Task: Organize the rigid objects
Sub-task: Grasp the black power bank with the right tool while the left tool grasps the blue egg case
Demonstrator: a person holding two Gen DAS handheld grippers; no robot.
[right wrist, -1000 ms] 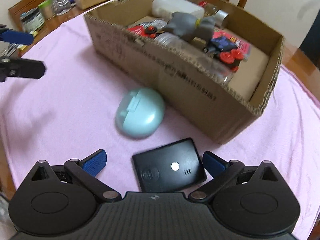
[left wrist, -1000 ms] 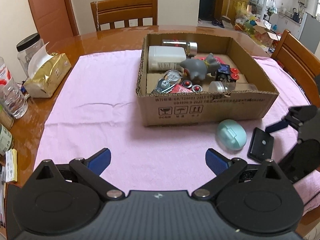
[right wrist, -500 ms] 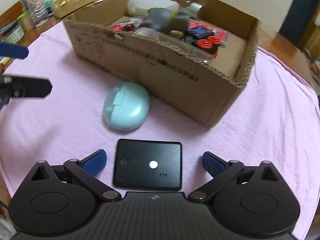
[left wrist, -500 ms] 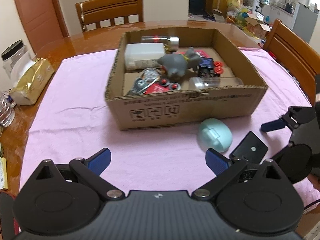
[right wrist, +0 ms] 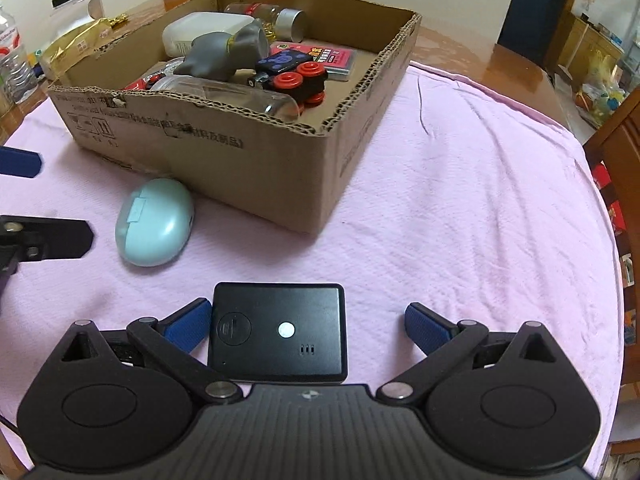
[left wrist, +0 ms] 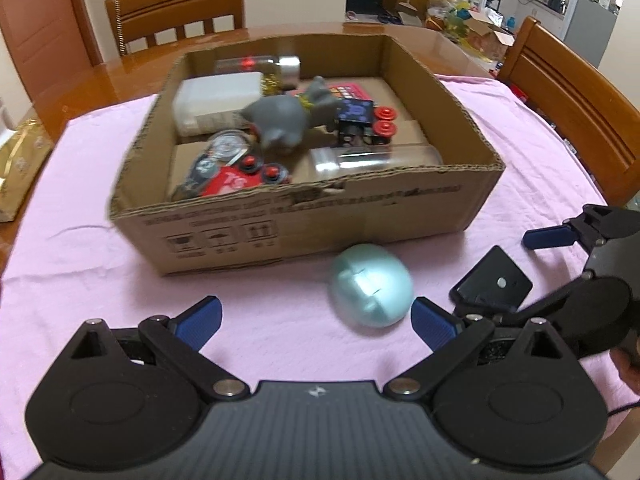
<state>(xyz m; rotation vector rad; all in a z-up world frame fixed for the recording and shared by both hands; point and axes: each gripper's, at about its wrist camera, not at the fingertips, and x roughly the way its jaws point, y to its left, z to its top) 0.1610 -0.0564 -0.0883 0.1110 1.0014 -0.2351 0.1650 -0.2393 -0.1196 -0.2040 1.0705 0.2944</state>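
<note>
A cardboard box on the pink cloth holds a grey elephant toy, a white container, clear bottles and small red and black items. A mint egg-shaped case lies in front of the box. A flat black device lies beside it. My left gripper is open, the mint case just ahead between its fingers. My right gripper is open around the black device, its left finger against the device's edge.
The pink cloth covers a round wooden table. Wooden chairs stand at the back and right. A gold tissue pack, a jar and water bottles sit at the table's left edge.
The left gripper has swung right and nearer, bringing the mint case between its fingers. The right gripper has moved forward, so the black device now sits between its fingers.
</note>
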